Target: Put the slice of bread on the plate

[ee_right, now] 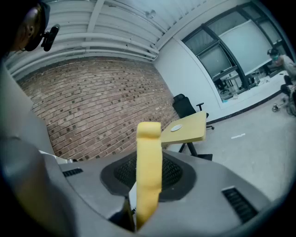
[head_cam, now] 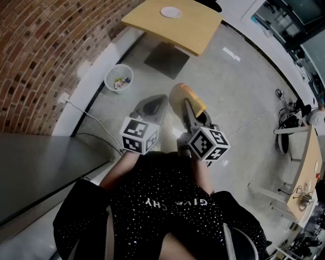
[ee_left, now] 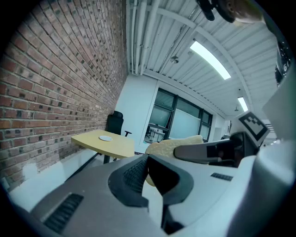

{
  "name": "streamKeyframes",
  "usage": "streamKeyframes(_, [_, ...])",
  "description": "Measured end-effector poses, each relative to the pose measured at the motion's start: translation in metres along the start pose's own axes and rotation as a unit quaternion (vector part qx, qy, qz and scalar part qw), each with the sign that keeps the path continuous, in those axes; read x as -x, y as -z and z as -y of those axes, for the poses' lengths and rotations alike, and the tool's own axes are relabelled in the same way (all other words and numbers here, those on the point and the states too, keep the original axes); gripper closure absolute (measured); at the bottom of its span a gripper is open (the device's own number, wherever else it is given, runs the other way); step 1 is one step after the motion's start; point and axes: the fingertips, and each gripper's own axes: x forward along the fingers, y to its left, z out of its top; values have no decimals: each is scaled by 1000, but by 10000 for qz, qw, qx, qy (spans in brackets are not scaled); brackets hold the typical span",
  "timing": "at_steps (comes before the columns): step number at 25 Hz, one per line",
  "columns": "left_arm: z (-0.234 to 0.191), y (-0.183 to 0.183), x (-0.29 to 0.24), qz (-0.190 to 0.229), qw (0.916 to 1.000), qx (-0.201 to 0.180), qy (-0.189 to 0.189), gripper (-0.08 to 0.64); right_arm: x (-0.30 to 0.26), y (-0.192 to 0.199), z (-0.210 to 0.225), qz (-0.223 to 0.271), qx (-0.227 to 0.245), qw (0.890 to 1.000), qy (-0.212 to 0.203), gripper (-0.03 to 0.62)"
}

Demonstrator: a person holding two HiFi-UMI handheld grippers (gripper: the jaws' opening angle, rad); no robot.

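My right gripper (head_cam: 187,109) is shut on a pale yellow slice of bread (head_cam: 177,96), held out over the concrete floor. In the right gripper view the bread (ee_right: 149,152) stands on edge between the dark pads of the right gripper (ee_right: 149,173). A small white plate (head_cam: 171,12) lies on a yellow table (head_cam: 193,30) well ahead of me, and it shows as the plate (ee_right: 176,128) past the bread. My left gripper (head_cam: 152,104) hangs just left of the bread with its jaws together and nothing in them. From the left gripper (ee_left: 150,180) I see the bread (ee_left: 173,144) and the plate (ee_left: 105,138).
A brick wall (head_cam: 45,56) runs along the left, with a white mesh waste basket (head_cam: 118,77) at its foot. A black office chair (ee_right: 185,106) stands behind the table. Other desks and a bicycle (head_cam: 287,119) are at the far right.
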Motion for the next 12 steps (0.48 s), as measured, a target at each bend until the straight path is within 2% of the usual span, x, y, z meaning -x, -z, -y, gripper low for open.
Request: streamKeyframes(12, [-49, -25, -81, 10, 9997, 111, -222, 549, -86, -44, 47, -189, 14, 9998, -67, 499])
